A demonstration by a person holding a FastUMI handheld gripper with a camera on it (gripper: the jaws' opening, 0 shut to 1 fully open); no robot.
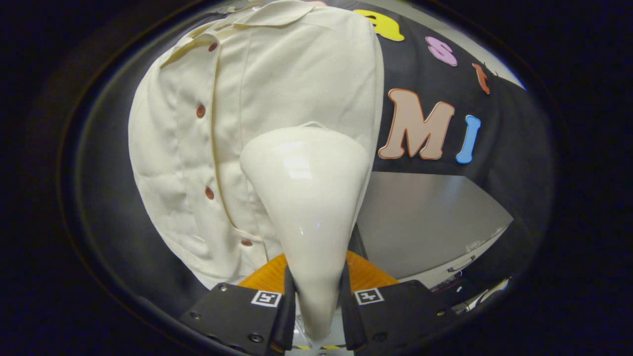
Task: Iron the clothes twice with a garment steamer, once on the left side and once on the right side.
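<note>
Gripper view: my gripper (316, 304) is clenched on the white garment steamer (309, 198), both fingers pressing its narrow handle. Its wide head rests against the right half of the cream shirt (198, 148), beside the brown-buttoned placket.

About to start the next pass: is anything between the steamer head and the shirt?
Nothing visible. The gripper is shut on the garment steamer, whose wide head sits directly against the shirt front, beside the button placket, with no object between them.
</note>
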